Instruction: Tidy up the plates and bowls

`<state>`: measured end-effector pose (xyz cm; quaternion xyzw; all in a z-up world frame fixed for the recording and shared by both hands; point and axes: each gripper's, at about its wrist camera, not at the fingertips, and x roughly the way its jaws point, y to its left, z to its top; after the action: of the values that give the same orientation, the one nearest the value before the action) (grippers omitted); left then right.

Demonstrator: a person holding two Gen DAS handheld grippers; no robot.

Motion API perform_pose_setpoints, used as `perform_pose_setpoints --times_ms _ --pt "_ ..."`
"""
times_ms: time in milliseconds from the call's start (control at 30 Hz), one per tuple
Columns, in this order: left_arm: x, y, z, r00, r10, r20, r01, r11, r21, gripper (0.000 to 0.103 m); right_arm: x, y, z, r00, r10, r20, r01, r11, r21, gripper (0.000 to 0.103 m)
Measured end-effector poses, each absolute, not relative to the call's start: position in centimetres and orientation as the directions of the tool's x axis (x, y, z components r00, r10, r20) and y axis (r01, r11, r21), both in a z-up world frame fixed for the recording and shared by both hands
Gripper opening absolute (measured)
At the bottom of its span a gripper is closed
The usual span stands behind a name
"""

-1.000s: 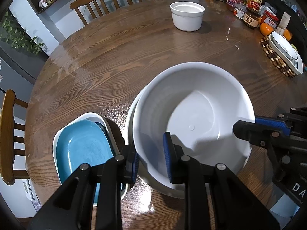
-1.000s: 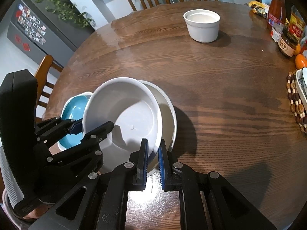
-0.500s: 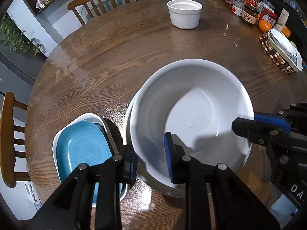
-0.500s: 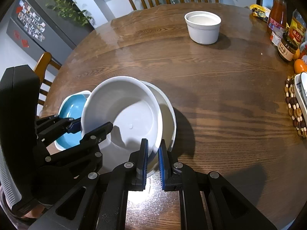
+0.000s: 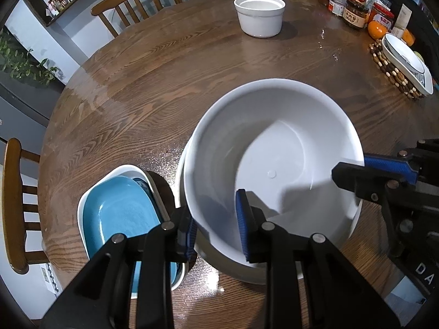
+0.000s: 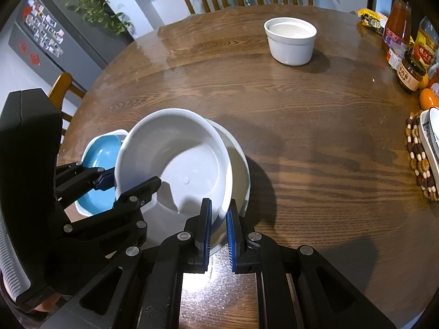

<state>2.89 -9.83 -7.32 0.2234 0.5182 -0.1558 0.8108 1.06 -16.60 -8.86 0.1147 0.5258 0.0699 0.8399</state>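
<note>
A large white bowl (image 5: 274, 142) (image 6: 178, 150) hangs tilted between both grippers. It sits partly inside a second white bowl (image 6: 241, 170) (image 5: 233, 270) that rests on the wooden table (image 5: 164, 82). My left gripper (image 5: 216, 219) (image 6: 129, 182) straddles the upper bowl's near-left wall, one pad outside and one inside, shut on it. My right gripper (image 6: 218, 211) (image 5: 351, 166) is shut on the right rim of that same bowl. A blue oval dish (image 5: 120, 213) (image 6: 101, 150) lies nested in a white dish to the left. A small white ramekin (image 5: 259, 15) (image 6: 290, 39) stands at the far side.
Jars, sauce bottles (image 6: 397, 24) and oranges (image 5: 377, 30) crowd the table's far right edge. A white dish on a beaded trivet (image 5: 395, 68) lies at the right. Wooden chairs (image 5: 131, 8) ring the far and left sides. Bare wood spans the table's middle.
</note>
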Motion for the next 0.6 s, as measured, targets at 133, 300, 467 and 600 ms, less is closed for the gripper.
perform_pose_setpoints --times_ms 133,300,467,600 --pt "3.03 -9.89 -7.32 0.409 -0.019 -0.912 0.488 0.850 0.201 0.024 1.14 -16.69 -8.81 0.435 0.235 -0.869 0.004 0.965 0.263 0.011" --pt "3.13 -9.94 -7.34 0.406 -0.017 -0.914 0.490 0.848 0.202 0.024 1.14 -16.67 -8.79 0.434 0.234 -0.870 0.003 0.965 0.261 0.011" --pt "3.07 -10.16 -7.45 0.405 -0.013 -0.914 0.496 0.843 0.208 0.025 1.14 -16.63 -8.79 0.434 0.233 -0.870 0.003 0.966 0.260 0.011" --pt "2.99 -10.28 -7.49 0.404 -0.012 -0.915 0.499 0.841 0.210 0.027 1.15 -16.68 -8.81 0.434 0.233 -0.870 0.004 0.965 0.261 0.011"
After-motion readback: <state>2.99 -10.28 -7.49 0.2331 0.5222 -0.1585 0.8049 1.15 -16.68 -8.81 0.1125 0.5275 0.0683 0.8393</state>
